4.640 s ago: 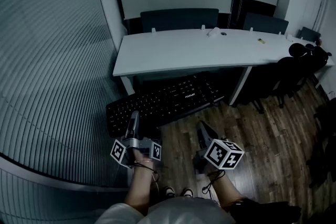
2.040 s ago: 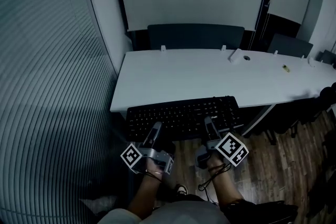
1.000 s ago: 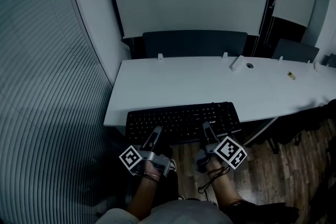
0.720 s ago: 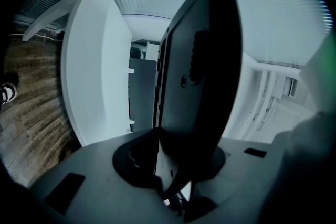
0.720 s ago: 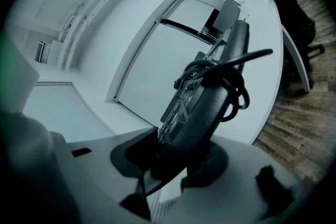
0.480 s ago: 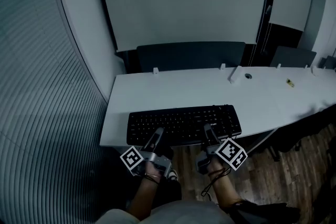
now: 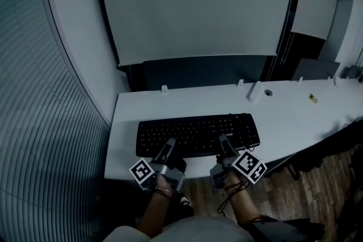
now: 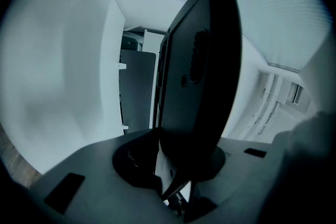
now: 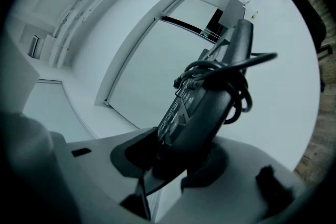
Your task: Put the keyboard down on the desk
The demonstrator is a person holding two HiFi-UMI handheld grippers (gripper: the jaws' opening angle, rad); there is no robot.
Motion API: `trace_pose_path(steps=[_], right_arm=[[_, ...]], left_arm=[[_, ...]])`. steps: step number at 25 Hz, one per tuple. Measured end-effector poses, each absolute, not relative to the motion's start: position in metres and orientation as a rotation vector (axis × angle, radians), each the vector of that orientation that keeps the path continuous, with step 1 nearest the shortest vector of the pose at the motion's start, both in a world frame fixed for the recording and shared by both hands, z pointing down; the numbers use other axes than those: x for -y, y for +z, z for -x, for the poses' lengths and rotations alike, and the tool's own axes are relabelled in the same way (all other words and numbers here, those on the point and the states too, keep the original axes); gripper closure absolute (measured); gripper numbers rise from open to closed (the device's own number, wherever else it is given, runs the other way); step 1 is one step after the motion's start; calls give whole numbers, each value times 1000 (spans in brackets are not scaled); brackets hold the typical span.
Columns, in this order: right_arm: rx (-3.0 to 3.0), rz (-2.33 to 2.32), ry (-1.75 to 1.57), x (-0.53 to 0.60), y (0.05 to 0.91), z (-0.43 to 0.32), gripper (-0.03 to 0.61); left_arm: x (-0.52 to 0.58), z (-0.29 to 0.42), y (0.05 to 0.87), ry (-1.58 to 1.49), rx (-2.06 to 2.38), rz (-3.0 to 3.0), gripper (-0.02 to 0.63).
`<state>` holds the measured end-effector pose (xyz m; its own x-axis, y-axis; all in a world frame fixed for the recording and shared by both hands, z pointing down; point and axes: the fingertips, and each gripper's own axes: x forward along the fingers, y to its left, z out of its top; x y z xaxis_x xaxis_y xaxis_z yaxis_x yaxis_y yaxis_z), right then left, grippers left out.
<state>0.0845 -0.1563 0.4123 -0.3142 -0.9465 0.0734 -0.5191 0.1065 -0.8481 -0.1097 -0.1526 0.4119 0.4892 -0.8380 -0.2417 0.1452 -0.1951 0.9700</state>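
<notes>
A black keyboard (image 7: 198, 133) lies flat and level over the near part of the white desk (image 7: 187, 102); whether it touches the top I cannot tell. My left gripper (image 7: 169, 146) is shut on its near edge toward the left end, and my right gripper (image 7: 223, 143) is shut on that edge toward the right end. The left gripper view shows the keyboard (image 8: 202, 60) edge-on, its underside facing me, clamped in the left gripper (image 8: 181, 149). In the right gripper view the keyboard (image 9: 205, 107) carries a coiled cable (image 9: 236, 81) and sits in the right gripper (image 9: 176, 157).
A dark chair back (image 7: 204, 71) stands behind the desk below a white wall panel (image 7: 193, 8). A small white object (image 7: 253, 90) and a small yellow item (image 7: 313, 98) lie on the desk's far right. A ribbed wall (image 7: 45, 122) runs along the left; wood floor (image 7: 306, 201) is at the lower right.
Both grippers have carried the keyboard forward from the desk's front edge until it lies fully over the desktop. Both grips are unchanged.
</notes>
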Motion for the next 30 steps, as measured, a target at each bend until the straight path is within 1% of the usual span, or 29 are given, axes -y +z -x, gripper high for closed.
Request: trace_pose_path(steps=[16, 25, 30], right_arm=[[-1915, 1508, -1062, 266, 392, -68, 434], [-1860, 1549, -1155, 284, 433, -66, 433], [-1813, 1590, -1200, 287, 460, -83, 434]], left_arm=[[271, 123, 401, -1029, 523, -1499, 514], [293, 126, 439, -942, 568, -1486, 514], [300, 109, 464, -903, 575, -1434, 514]])
